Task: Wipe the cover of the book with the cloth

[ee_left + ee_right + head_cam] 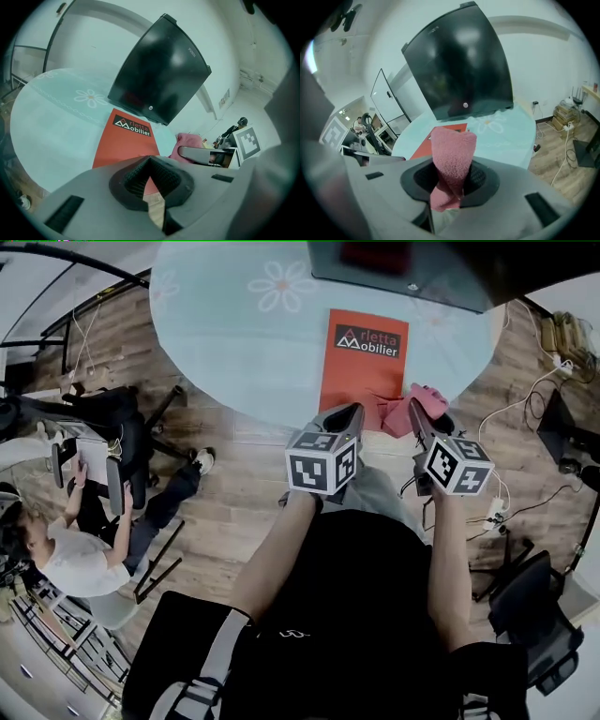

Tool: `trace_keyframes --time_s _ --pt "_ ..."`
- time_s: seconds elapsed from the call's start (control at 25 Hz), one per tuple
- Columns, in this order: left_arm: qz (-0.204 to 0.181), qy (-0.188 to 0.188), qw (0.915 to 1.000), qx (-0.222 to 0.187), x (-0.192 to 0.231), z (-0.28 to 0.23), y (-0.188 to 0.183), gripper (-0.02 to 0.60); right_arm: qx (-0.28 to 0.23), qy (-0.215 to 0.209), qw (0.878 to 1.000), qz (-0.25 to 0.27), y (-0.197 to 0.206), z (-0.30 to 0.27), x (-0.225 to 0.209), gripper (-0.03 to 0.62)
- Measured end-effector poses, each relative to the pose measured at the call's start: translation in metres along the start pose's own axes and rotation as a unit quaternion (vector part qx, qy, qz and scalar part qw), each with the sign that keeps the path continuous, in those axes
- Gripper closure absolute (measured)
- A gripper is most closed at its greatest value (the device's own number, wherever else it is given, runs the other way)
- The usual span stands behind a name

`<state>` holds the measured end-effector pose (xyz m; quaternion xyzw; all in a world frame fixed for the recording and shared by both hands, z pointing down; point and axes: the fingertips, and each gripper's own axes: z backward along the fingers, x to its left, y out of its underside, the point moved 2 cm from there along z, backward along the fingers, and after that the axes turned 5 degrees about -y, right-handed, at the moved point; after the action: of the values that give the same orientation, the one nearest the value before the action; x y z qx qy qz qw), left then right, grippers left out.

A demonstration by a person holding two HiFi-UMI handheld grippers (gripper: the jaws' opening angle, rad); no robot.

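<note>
The orange book (361, 367) lay flat at the near edge of the round table (234, 334), its white-lettered label toward the far end, just in front of a black case (403, 273). The right gripper (419, 418) was clamped on the pink cloth (414, 405), which bunched up between its jaws and stuck out past their tips. The cloth sat at the book's near right corner and overlapped the cover there. The left gripper (349, 413) had its jaws brought together at the tips with nothing between them. It pointed at the near edge of the book, left of the cloth; whether it touched the cover could not be told. The two grippers were close side by side. On the wooden floor off to the left, well apart from the table, a person (84, 540) sat beside a black chair (112, 427).
</note>
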<state>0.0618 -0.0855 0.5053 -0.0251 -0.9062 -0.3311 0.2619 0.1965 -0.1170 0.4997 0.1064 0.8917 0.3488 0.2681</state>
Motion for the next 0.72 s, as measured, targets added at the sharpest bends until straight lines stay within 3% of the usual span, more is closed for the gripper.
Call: trace_keyframes --time_s 0.2,0.32,0.72 --pt "0.008 -0.024 0.9963 -0.082 -0.014 0.022 -0.012 0.566 -0.054 -0.031 0.997 0.036 -0.032 0.029 0.006 0.488" --pt "-0.006 -0.031 0.9939 -0.106 -0.026 0.029 -0.023 0.566 -0.092 -0.043 0.994 0.045 -0.052 0.043 0.007 0.49" --pt "-0.046 -0.035 0.9757 -0.211 -0.052 0.077 -0.103 0.566 -0.151 -0.078 0.979 0.11 -0.112 0.054 0.036 0.493"
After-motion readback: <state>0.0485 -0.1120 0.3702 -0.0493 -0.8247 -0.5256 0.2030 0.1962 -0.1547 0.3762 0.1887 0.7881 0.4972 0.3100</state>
